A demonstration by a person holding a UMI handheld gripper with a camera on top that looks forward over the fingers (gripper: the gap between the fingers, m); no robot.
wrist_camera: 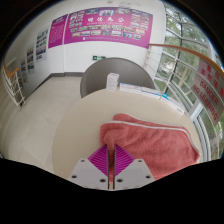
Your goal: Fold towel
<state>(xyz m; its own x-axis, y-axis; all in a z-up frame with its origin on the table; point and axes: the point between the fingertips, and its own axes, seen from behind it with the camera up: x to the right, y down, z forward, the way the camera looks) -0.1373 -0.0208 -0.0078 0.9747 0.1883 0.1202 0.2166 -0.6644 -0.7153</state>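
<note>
A pink towel point(152, 142) lies folded on a round cream table point(78, 128), spread ahead and to the right of my fingers. My gripper point(110, 160) is shut, its magenta pads pressed together on a thin edge of the towel, which runs up from between the fingertips. The towel's near left corner hangs at the fingers; the rest rests on the table top.
A grey chair back point(112, 72) stands beyond the table with a small white object point(114, 80) in front of it. A white wall with magenta posters point(105, 25) is at the back. Windows with rails point(190, 70) run along the right. Pale floor lies to the left.
</note>
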